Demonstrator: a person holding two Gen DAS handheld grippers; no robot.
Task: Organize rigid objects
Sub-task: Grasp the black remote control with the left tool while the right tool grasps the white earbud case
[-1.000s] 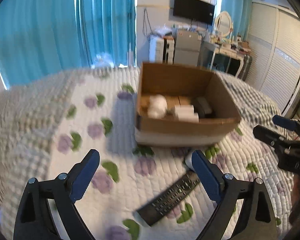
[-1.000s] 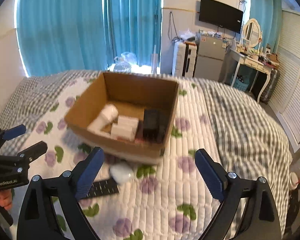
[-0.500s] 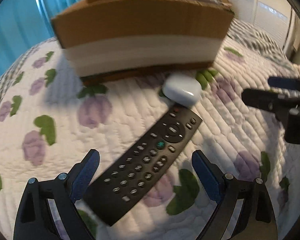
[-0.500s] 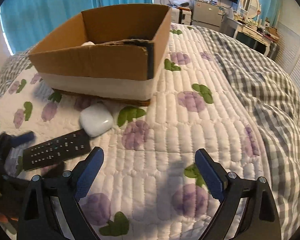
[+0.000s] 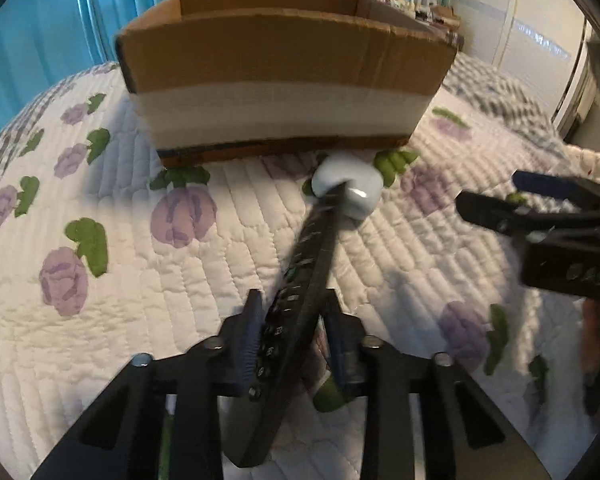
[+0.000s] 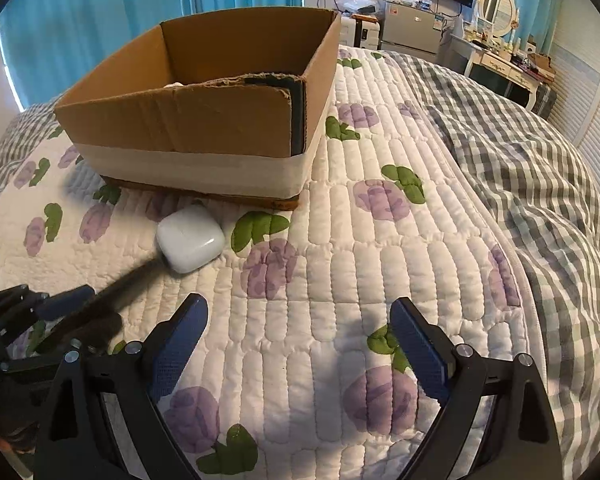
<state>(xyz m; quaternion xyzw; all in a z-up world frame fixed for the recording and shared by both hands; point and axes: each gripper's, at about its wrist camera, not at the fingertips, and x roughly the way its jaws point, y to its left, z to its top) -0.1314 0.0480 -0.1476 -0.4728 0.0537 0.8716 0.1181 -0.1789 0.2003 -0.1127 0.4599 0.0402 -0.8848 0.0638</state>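
My left gripper (image 5: pixel 294 312) is shut on a black remote control (image 5: pixel 304 276), tilted on its edge, its far end pointing at a white earbud case (image 5: pixel 350 188). The case lies on the quilt just in front of a brown cardboard box (image 5: pixel 284 56). In the right wrist view the case (image 6: pixel 191 237) sits left of centre, below the box (image 6: pixel 204 120), and the blurred remote (image 6: pixel 112 296) and left gripper (image 6: pixel 52 308) show at lower left. My right gripper (image 6: pixel 298 340) is open and empty over the quilt. It also shows at the right of the left wrist view (image 5: pixel 540 204).
The box stands on a white quilt with purple flowers (image 6: pixel 340 264). A grey checked blanket (image 6: pixel 540 184) lies bunched on the right. Teal curtains (image 6: pixel 100 4), a fridge, a TV and a dressing table stand behind the bed. The box's contents are mostly hidden.
My left gripper has closed on the remote and tipped it up on its edge. Both grippers have come lower and closer to the box and case.
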